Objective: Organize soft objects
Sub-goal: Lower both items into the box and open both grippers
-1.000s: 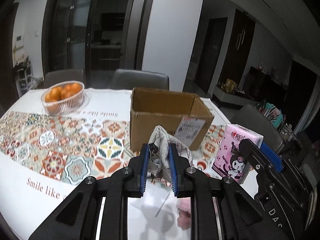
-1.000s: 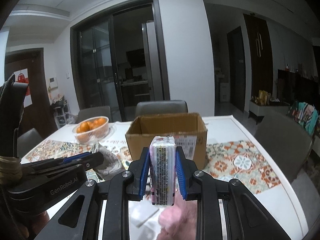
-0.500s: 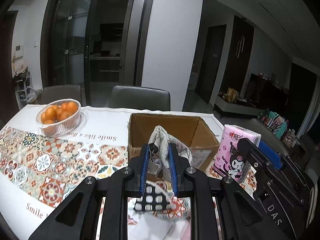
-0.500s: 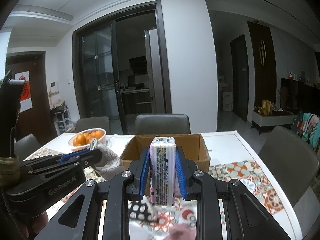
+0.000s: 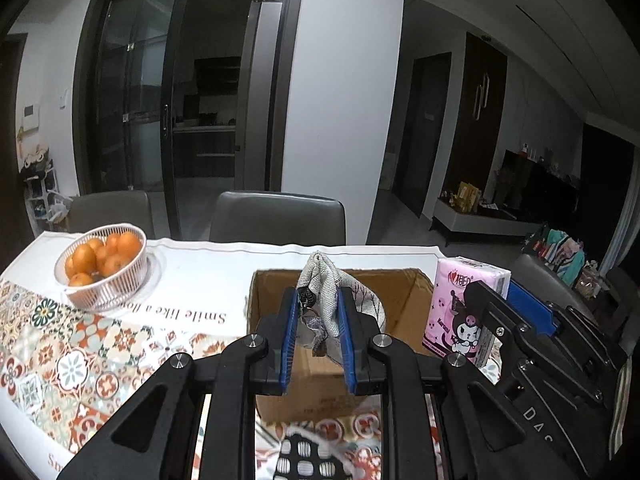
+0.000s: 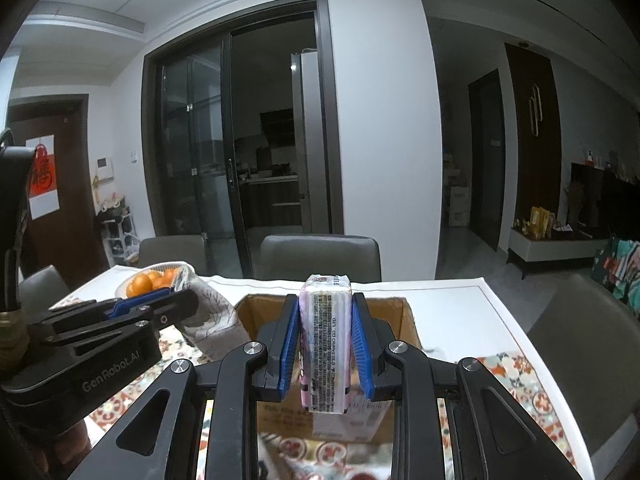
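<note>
My left gripper (image 5: 318, 304) is shut on a grey patterned cloth pouch (image 5: 324, 300) and holds it in the air in front of the open cardboard box (image 5: 272, 304). My right gripper (image 6: 326, 312) is shut on a pink tissue pack (image 6: 326, 340), held upright in front of the same box (image 6: 408, 320). The tissue pack also shows in the left wrist view (image 5: 466, 304), and the pouch in the right wrist view (image 6: 208, 312). A black-and-white patterned soft item (image 5: 308, 456) lies on the table below the left gripper.
A white basket of oranges (image 5: 102, 268) stands at the table's far left on the patterned tablecloth (image 5: 72, 360). Grey chairs (image 5: 278, 216) stand behind the table and one (image 6: 580, 344) at its right side.
Both grippers have risen and moved toward the box with their loads; the box now sits lower in both views. The black-and-white item has come into view below.
</note>
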### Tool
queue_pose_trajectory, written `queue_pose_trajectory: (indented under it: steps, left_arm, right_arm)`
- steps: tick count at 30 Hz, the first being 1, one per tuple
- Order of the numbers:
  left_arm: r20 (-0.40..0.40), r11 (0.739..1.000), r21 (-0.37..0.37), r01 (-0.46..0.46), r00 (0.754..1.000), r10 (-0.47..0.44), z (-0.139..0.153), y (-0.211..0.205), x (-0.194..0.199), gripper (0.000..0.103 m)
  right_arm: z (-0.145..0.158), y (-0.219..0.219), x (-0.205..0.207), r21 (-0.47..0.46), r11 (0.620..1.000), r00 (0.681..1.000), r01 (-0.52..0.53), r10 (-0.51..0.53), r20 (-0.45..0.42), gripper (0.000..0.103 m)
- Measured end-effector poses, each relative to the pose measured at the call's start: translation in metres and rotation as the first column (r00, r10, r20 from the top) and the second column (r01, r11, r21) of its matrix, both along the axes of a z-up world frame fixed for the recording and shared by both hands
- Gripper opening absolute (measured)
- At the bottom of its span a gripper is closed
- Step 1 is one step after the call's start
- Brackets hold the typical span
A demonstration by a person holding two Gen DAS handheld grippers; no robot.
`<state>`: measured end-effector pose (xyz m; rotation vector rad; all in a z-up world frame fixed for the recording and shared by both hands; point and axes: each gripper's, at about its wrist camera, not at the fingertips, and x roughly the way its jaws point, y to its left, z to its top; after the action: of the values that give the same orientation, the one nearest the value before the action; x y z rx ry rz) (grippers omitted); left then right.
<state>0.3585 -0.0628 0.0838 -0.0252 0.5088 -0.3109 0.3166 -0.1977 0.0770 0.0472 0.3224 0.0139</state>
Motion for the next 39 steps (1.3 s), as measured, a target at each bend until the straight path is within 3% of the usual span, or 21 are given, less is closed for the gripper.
queue_pose_trajectory:
  steps: [11, 14, 17, 19, 27, 39]
  left_arm:
    - [-0.041, 0.998, 0.058, 0.038, 0.999, -0.036, -0.024, -0.025, 0.049, 0.021]
    - [-0.069, 0.997, 0.063, 0.045, 0.997, -0.040, -0.031, -0.031, 0.062, 0.026]
    - [-0.095, 0.995, 0.076, 0.065, 0.994, -0.058, -0.039, -0.037, 0.069, 0.036]
    - [-0.099, 0.994, 0.087, 0.059, 0.994, -0.050, -0.041, -0.037, 0.069, 0.041]
    - [-0.031, 0.993, 0.114, 0.034, 0.999, -0.031, -0.029, -0.029, 0.042, 0.057]
    - [0.085, 0.993, 0.115, -0.022, 0.996, 0.012, 0.004, -0.001, -0.036, 0.074]
  right_arm:
    - [-0.025, -0.023, 0.059, 0.011, 1.000, 0.993, -0.014, 0.015, -0.118, 0.027]
    - [-0.032, -0.029, 0.072, 0.009, 1.000, 0.989, -0.004, 0.005, -0.145, 0.027]
    - [-0.039, -0.037, 0.079, 0.027, 1.000, 0.984, 0.006, -0.001, -0.176, 0.033]
    - [-0.040, -0.041, 0.081, 0.025, 1.000, 0.984, 0.016, -0.011, -0.177, 0.045]
    - [-0.027, -0.047, 0.065, 0.028, 0.998, 0.984, 0.064, -0.058, -0.166, 0.048]
    - [0.003, -0.028, -0.003, 0.020, 0.998, 0.994, 0.063, -0.061, -0.088, 0.058]
